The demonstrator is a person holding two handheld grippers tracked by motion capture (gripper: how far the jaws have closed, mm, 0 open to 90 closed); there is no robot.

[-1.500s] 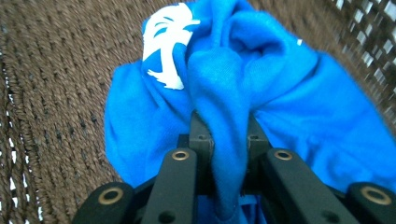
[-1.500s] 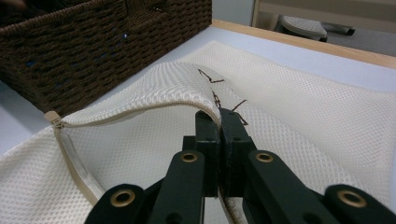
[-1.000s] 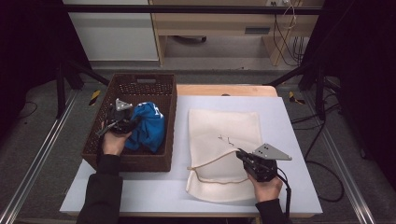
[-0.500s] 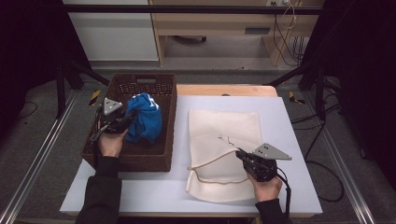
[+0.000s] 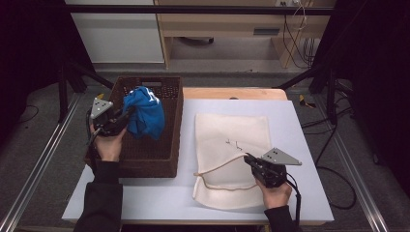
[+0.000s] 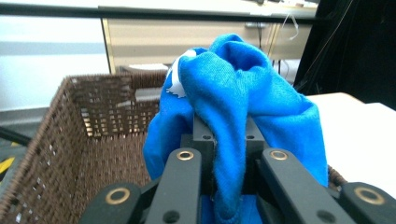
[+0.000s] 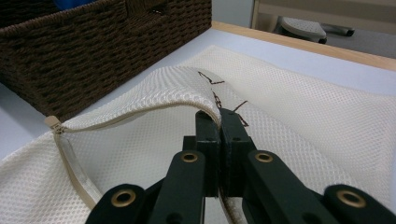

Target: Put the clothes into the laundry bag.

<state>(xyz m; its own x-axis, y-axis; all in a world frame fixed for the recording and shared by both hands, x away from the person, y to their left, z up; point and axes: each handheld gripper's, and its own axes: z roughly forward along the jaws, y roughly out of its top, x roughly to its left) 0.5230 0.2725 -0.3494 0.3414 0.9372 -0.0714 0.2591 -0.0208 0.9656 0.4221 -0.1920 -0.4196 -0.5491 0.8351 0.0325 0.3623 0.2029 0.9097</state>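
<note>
Left gripper (image 5: 124,117), at left centre of the high view, is holding the blue cloth (image 5: 145,113): its fingers (image 6: 204,135) are pinched on a fold, and the cloth is hanging bunched over them in the left gripper view (image 6: 233,107). The cloth is hanging above the open brown wicker basket (image 5: 170,145), which is sitting at the left edge of the white table (image 5: 300,125).

Right gripper (image 5: 250,160), at lower right of the high view, is gripping the upper edge of the cream mesh bag (image 5: 232,130); its fingers (image 7: 208,130) are closed on the zip hem and are lifting that layer, so the bag mouth is gaping toward the basket (image 7: 93,51). The bag (image 7: 303,116) is lying flat on the table just right of the basket, near it but apart.
</note>
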